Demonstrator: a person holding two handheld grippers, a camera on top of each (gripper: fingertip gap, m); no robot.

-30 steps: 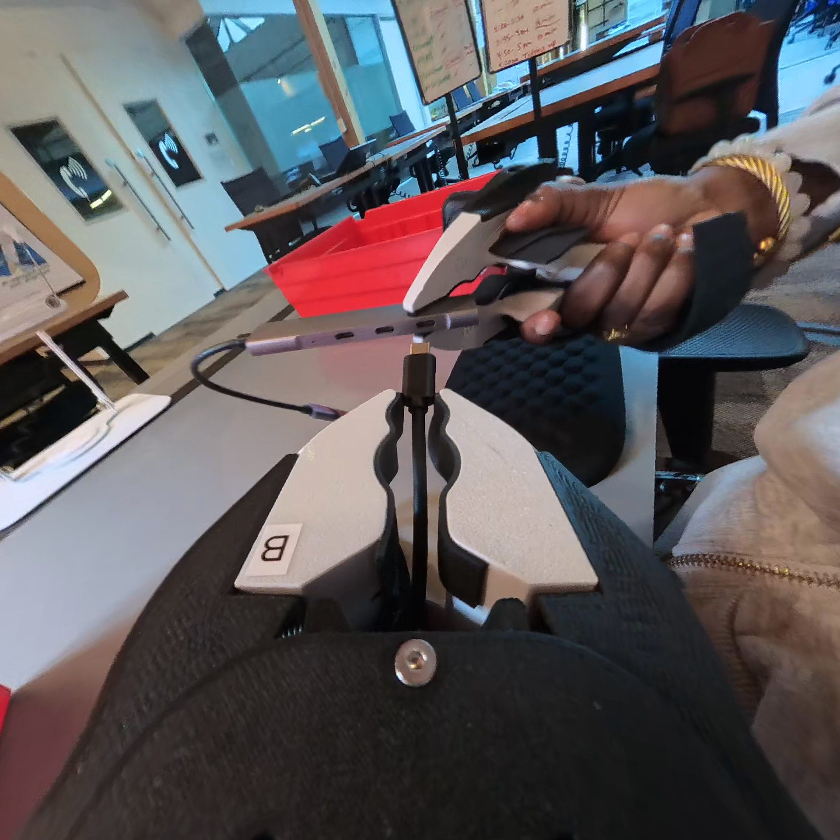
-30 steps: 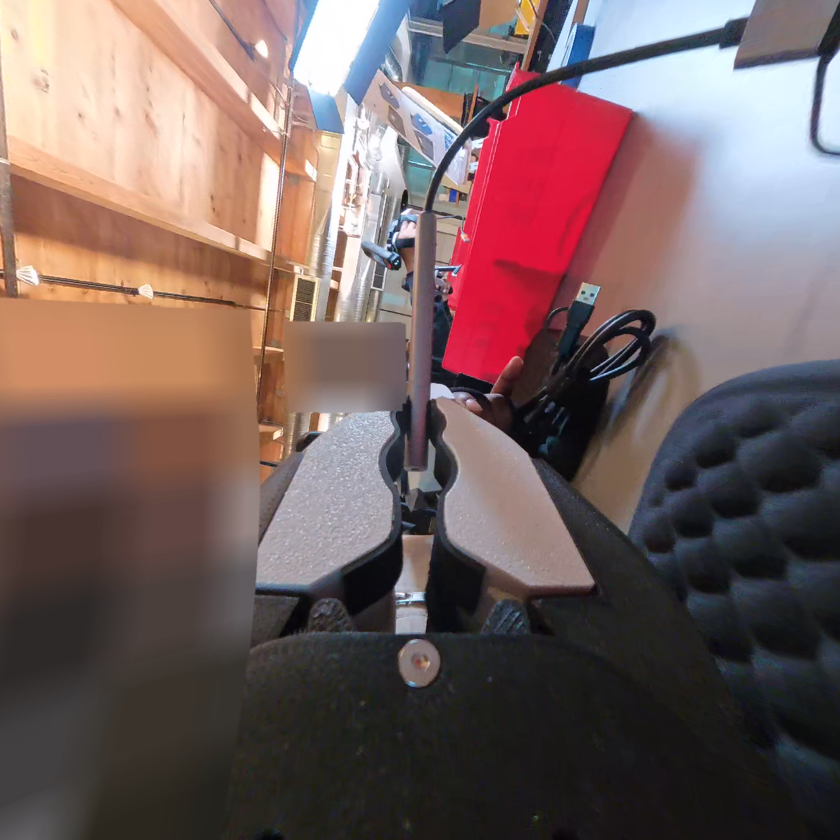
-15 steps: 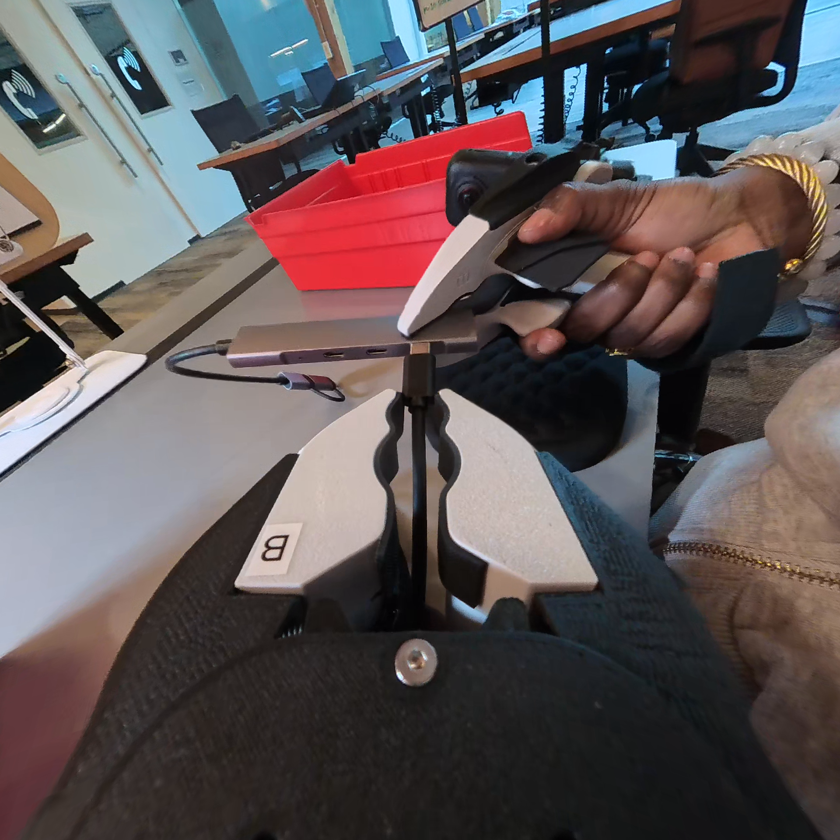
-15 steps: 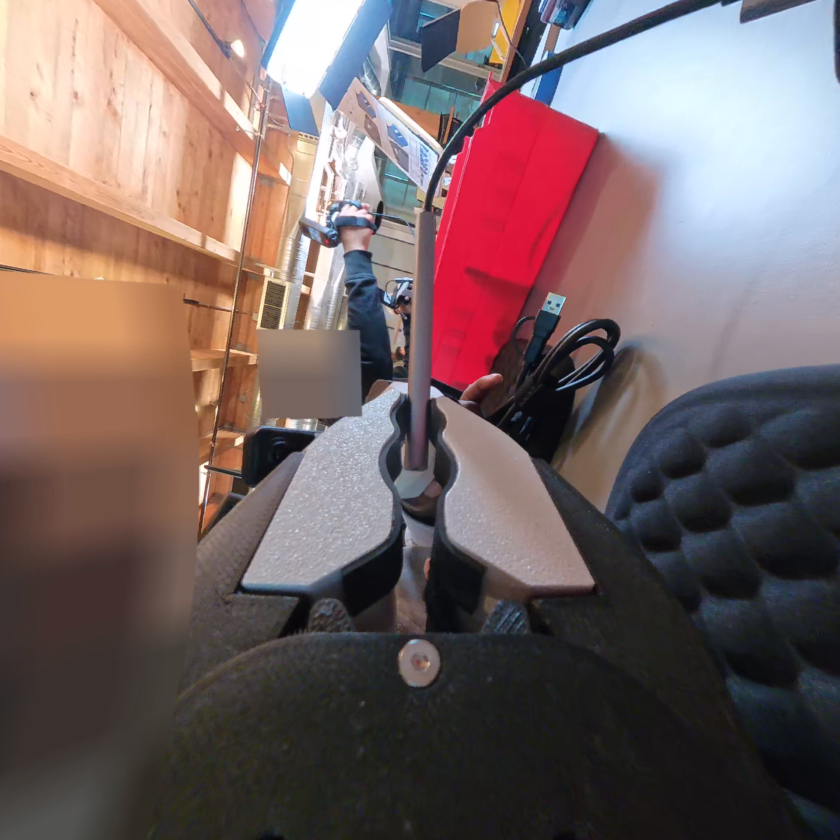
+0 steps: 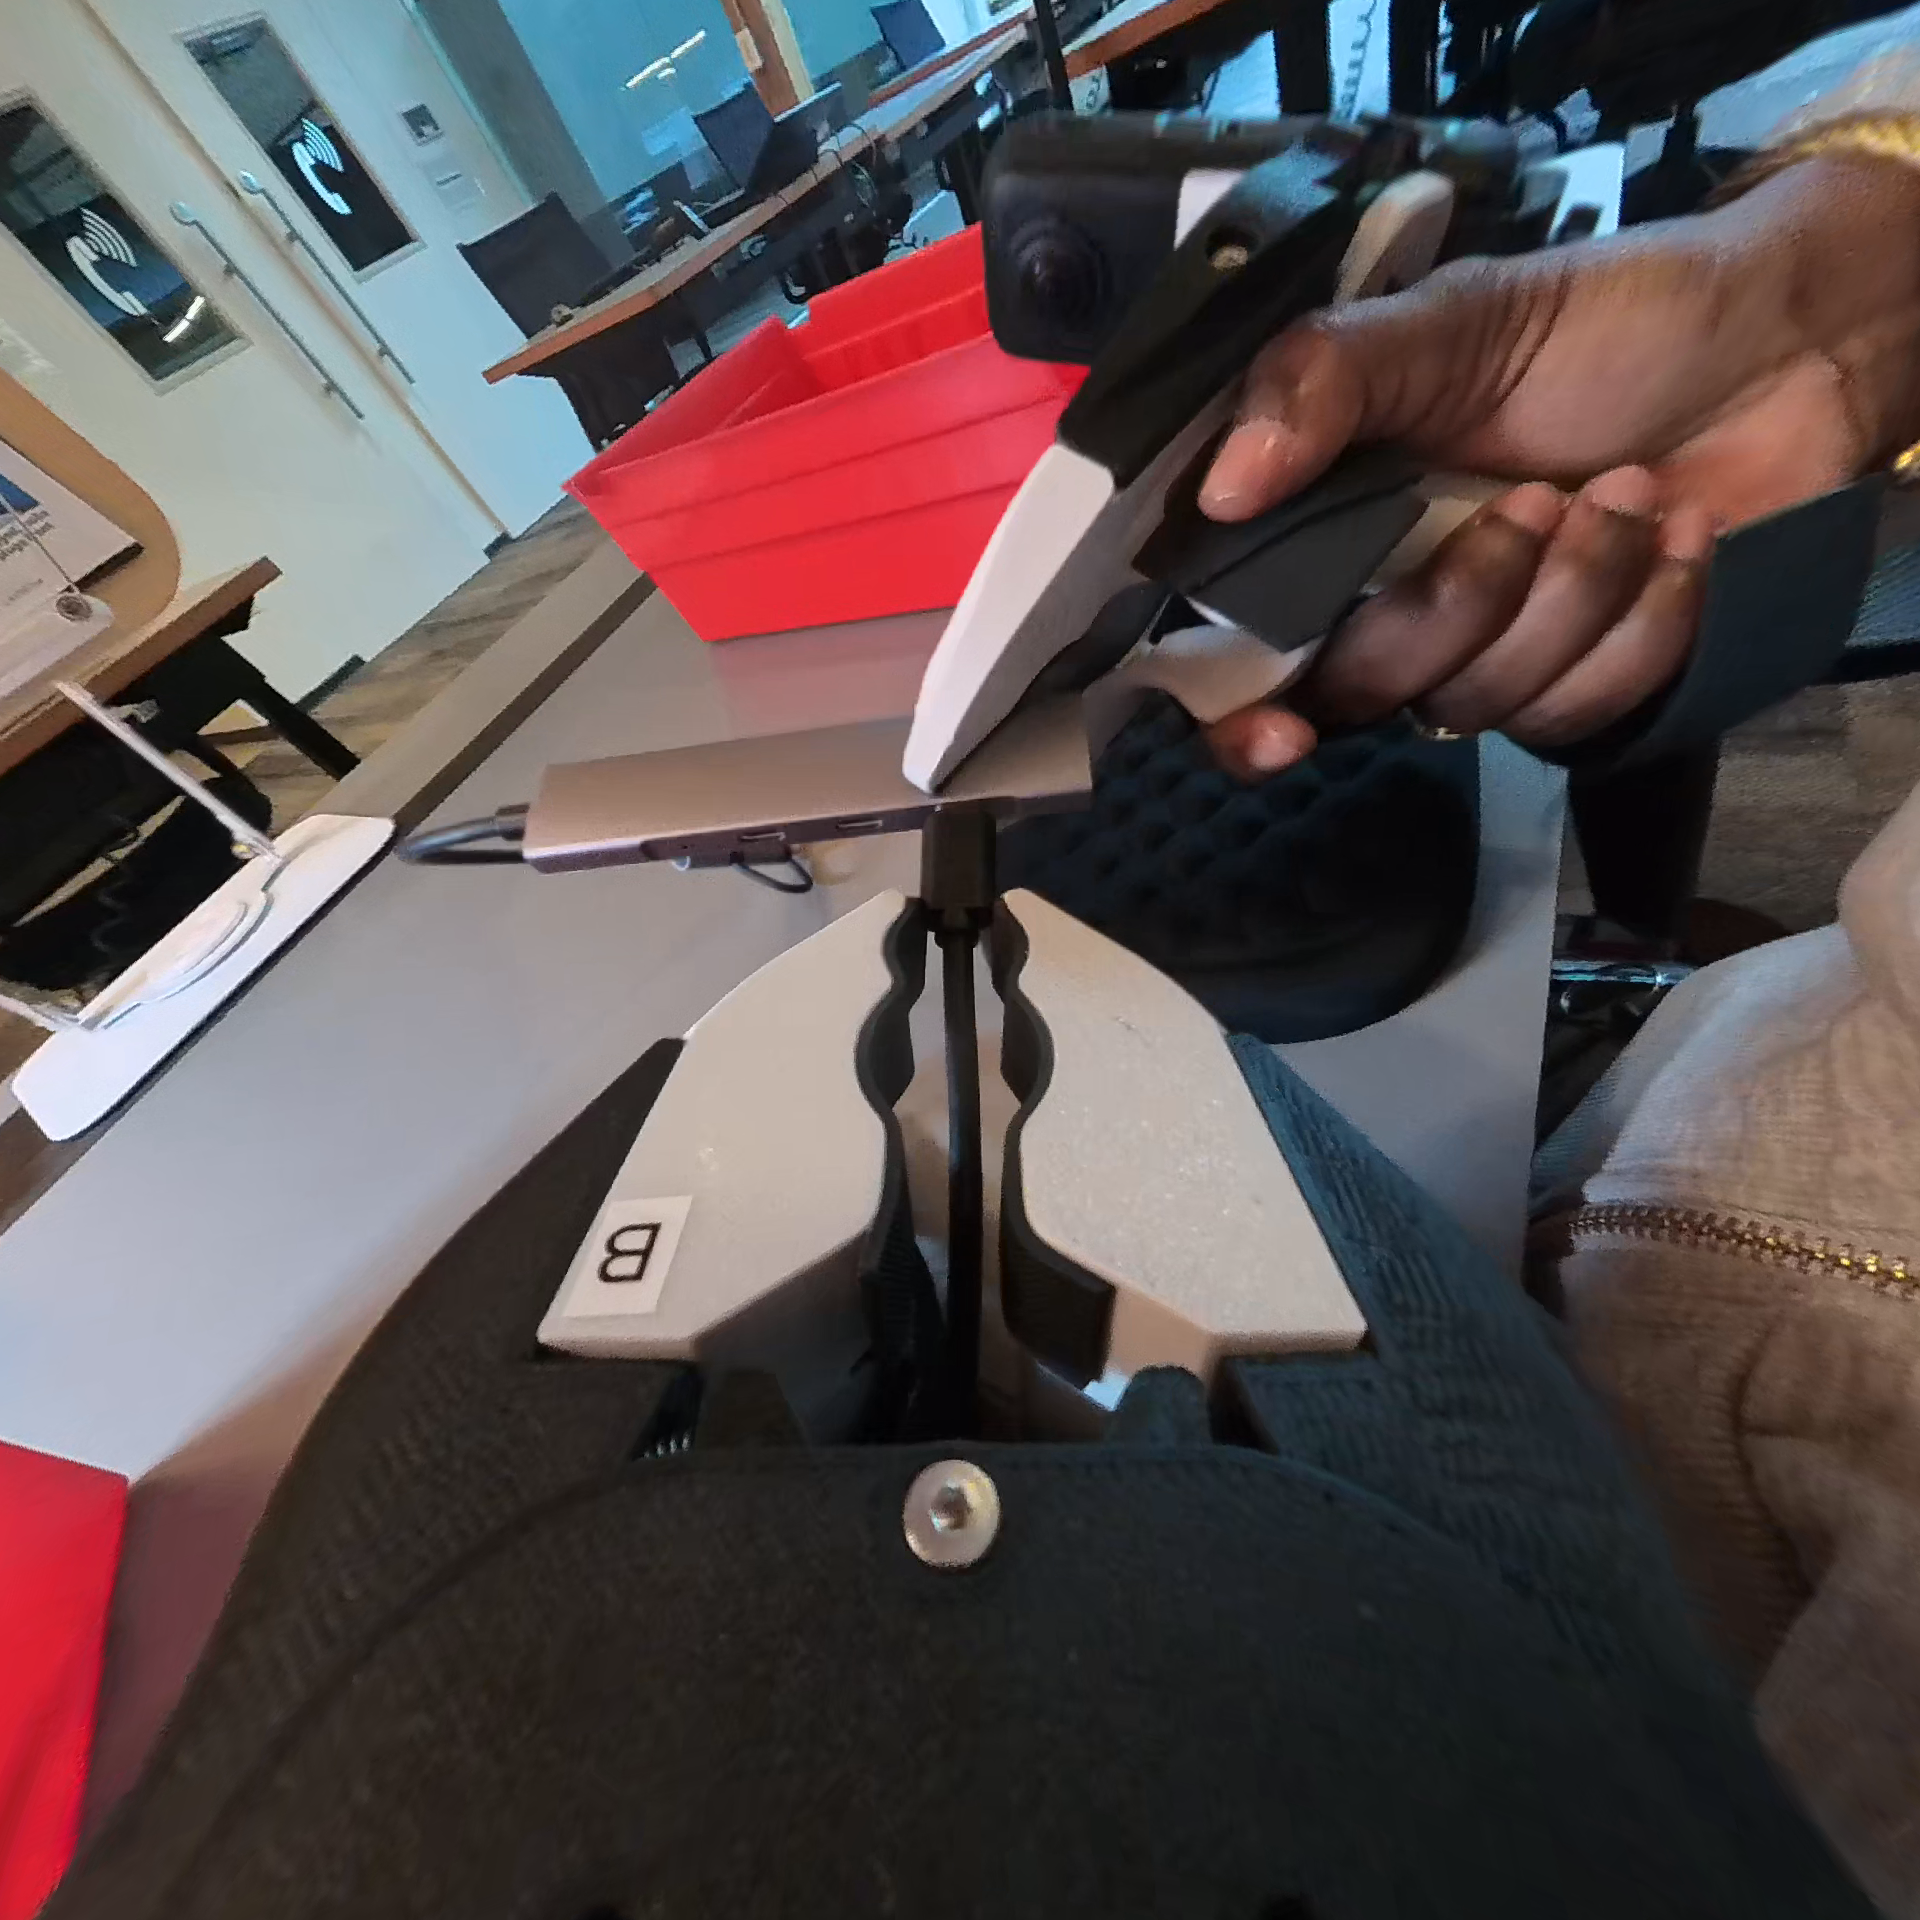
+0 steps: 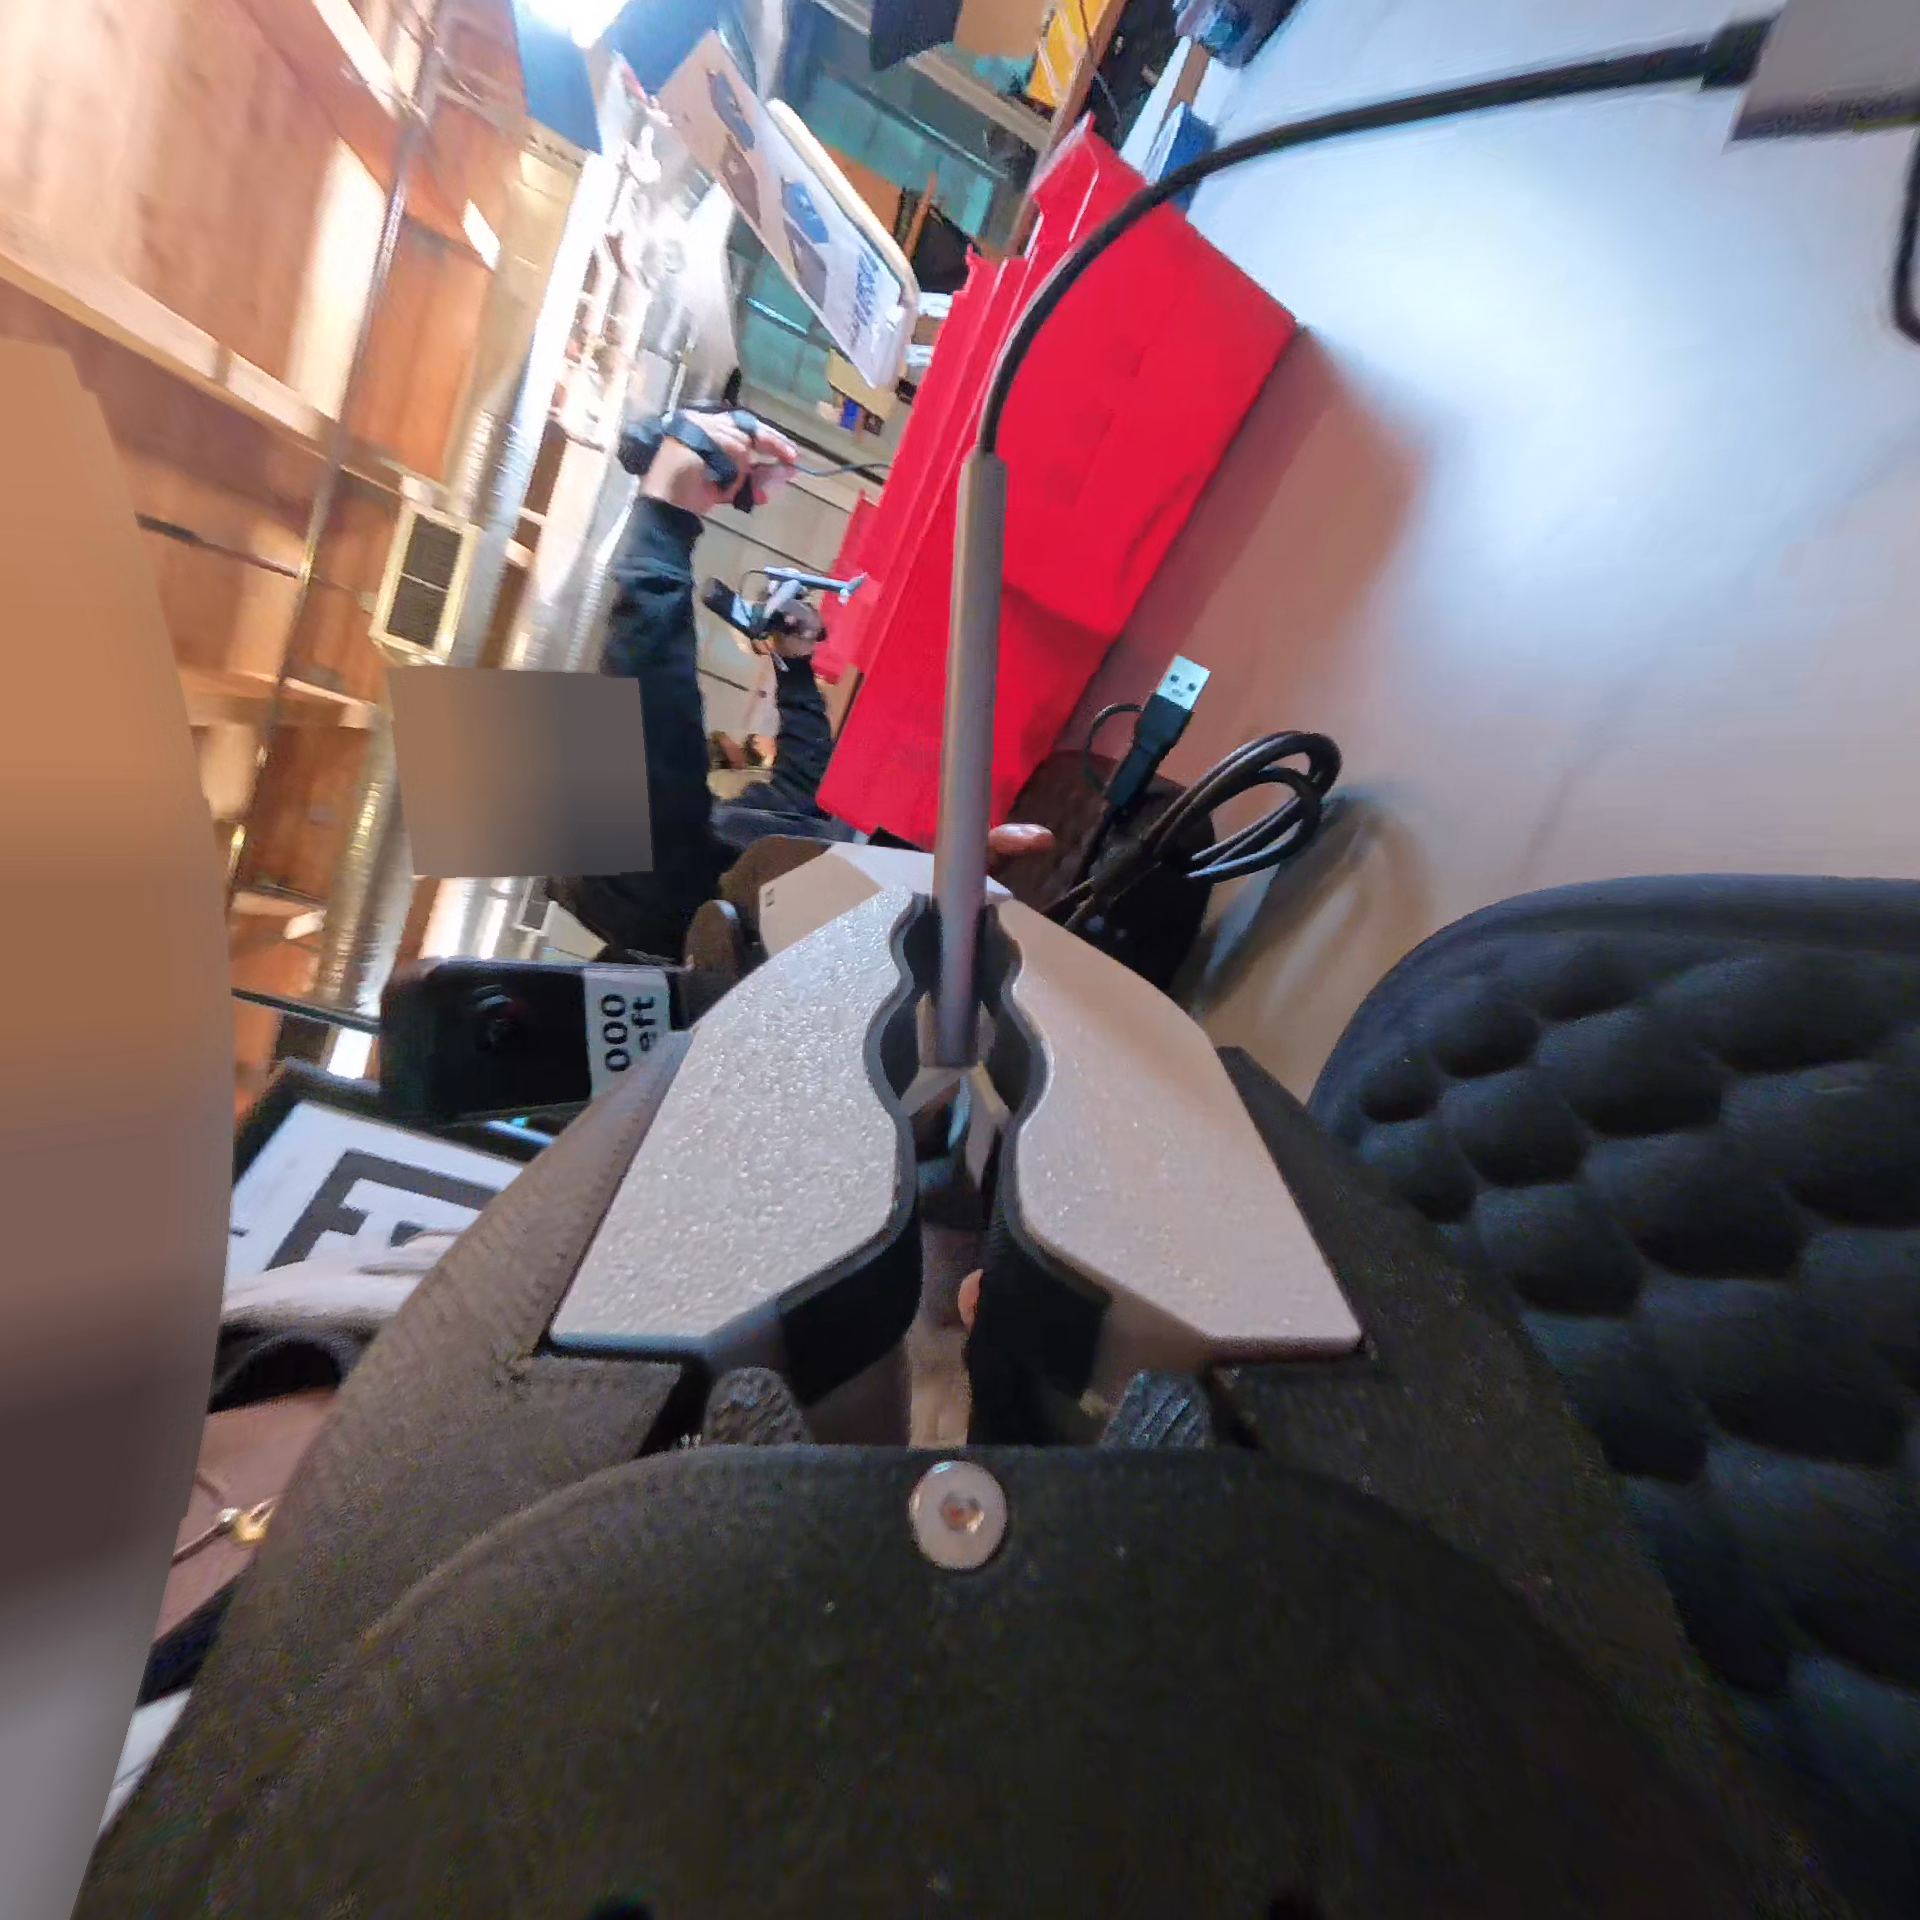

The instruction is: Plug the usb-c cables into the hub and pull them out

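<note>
My right gripper (image 6: 956, 935) is shut on the right end of a slim grey USB hub (image 5: 748, 795) and holds it level above the grey table (image 5: 416, 1039). In the right wrist view the hub (image 6: 966, 727) shows edge-on. My left gripper (image 5: 958, 914) is shut on a black USB-C cable (image 5: 961, 1091) just behind its plug (image 5: 958, 857). The plug sits against the hub's near side at the rightmost port, with no metal tip showing. Two more ports to its left are empty. The right gripper (image 5: 956, 774) and the hand that holds it show in the left wrist view.
A red bin (image 5: 831, 488) stands behind the hub. A black quilted cushion (image 5: 1247, 862) lies under the right hand. The hub's own cable (image 5: 457, 836) trails left. A white flat stand (image 5: 187, 956) is at the left edge. A coiled black cable with a USB-A plug (image 6: 1226, 800) lies near the bin. My two grippers' fingertips are within a few centimetres of each other.
One second ago the plug's metal tip showed just below the hub. The plug has since moved up into the port, and the hub has been lowered and levelled.
</note>
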